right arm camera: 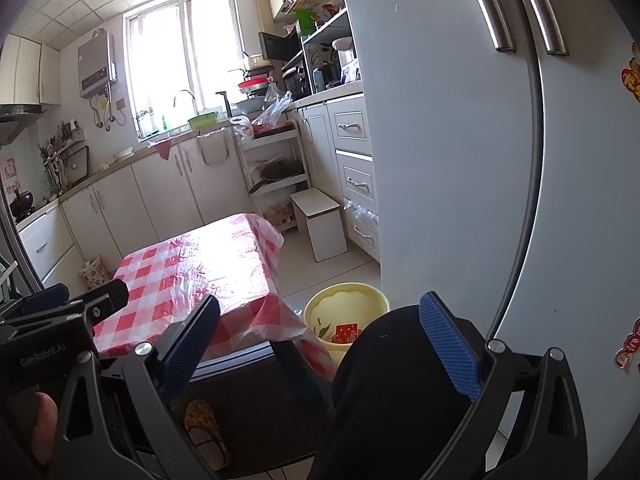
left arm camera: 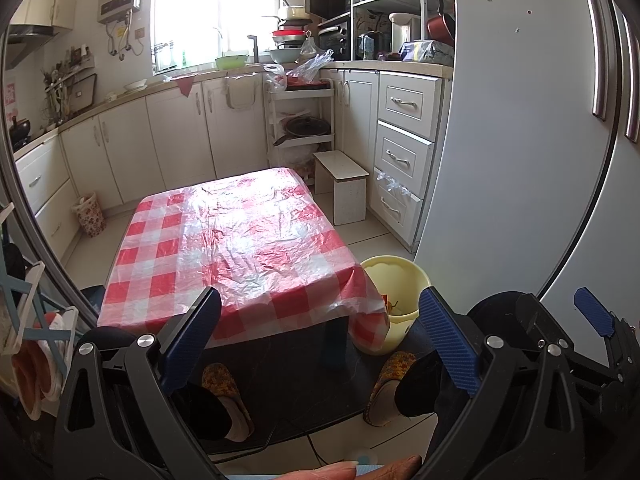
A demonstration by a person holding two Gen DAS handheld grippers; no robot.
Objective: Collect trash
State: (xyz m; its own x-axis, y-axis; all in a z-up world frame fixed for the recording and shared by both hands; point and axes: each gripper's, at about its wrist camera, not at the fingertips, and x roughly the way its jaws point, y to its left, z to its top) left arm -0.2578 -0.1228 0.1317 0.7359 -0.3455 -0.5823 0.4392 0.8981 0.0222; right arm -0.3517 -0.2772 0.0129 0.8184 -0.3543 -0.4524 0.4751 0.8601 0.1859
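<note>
A low table (left arm camera: 236, 236) (right arm camera: 200, 272) wears a red-and-white checked plastic cover with nothing on top. A pale yellow bin (left arm camera: 394, 280) (right arm camera: 344, 300) stands on the floor at the table's near right corner, beside the fridge. Inside it lie a red packet (right arm camera: 346, 333) and some scraps (left arm camera: 390, 306). My left gripper (left arm camera: 320, 332) hangs open above the table's near edge, nothing between its blue pads. My right gripper (right arm camera: 320, 340) is open too, held above a dark-clad knee, with the bin just ahead. The right gripper's body (left arm camera: 580, 344) shows at the right of the left wrist view.
A grey fridge (left arm camera: 520, 140) (right arm camera: 460, 160) fills the right side. White cabinets (left arm camera: 168, 140), a small white stool (left arm camera: 344, 188) and a shelf cart (left arm camera: 300, 120) line the far wall. A floral basket (left arm camera: 90, 214) sits far left. The person's slippered feet (left arm camera: 224, 396) rest on a dark mat under the table.
</note>
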